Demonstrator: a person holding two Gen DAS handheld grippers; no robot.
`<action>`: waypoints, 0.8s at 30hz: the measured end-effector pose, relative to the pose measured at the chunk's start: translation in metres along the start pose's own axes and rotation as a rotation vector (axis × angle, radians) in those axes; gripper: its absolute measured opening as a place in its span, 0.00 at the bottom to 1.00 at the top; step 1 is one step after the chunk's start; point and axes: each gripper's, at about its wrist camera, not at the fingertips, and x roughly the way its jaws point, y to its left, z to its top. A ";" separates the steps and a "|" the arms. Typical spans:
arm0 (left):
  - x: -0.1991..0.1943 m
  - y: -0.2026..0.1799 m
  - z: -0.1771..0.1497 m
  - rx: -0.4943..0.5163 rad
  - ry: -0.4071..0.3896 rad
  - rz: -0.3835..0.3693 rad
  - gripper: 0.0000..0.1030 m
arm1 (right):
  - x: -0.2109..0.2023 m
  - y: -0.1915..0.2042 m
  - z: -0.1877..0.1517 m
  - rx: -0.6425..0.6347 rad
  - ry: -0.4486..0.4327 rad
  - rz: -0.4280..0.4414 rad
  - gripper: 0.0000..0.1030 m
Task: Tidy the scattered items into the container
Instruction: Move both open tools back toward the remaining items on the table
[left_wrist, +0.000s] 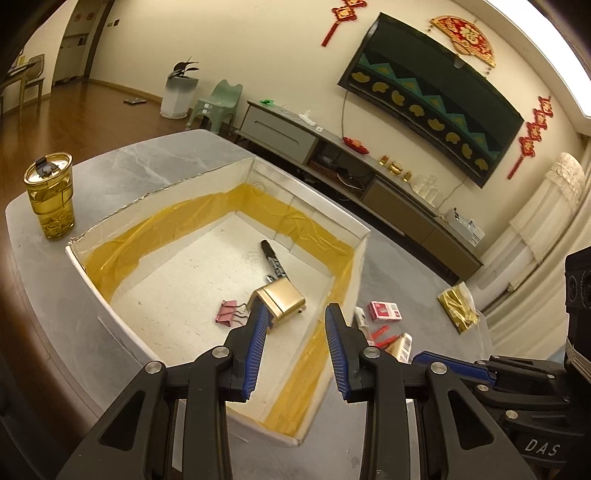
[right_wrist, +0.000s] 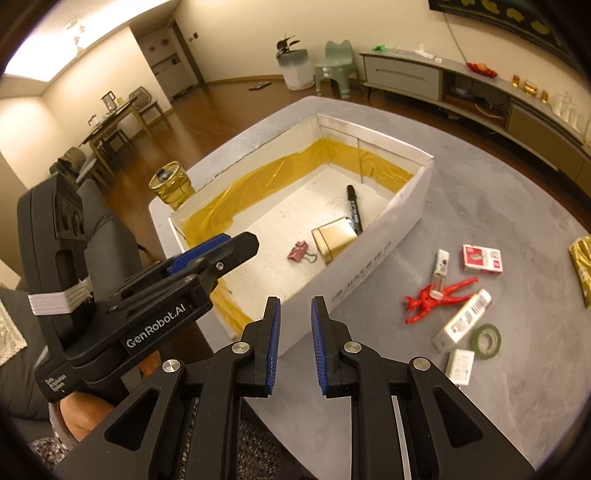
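Note:
A white box lined with yellow tape stands on the grey table. Inside lie a black marker, a gold box and a pink binder clip. My left gripper hangs open above the box's near end, empty. My right gripper is open over the box's near corner, empty. Scattered right of the box are a red-white card box, a small clear bottle, a red figure, a white barcode box, a green tape roll and a small white box.
A gold-lidded cup of yellow liquid stands on the table left of the box. A gold foil packet lies at the table's far right. A TV cabinet runs along the wall behind; a person's hand holds the left gripper.

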 end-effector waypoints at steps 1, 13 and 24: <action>-0.003 -0.003 -0.002 0.010 -0.010 -0.008 0.33 | -0.004 0.000 -0.005 -0.003 -0.009 -0.004 0.19; -0.028 -0.050 -0.036 0.178 -0.096 -0.092 0.33 | -0.037 -0.032 -0.066 0.076 -0.062 -0.008 0.18; -0.012 -0.113 -0.084 0.367 -0.016 -0.167 0.40 | -0.054 -0.093 -0.125 0.224 -0.117 -0.025 0.18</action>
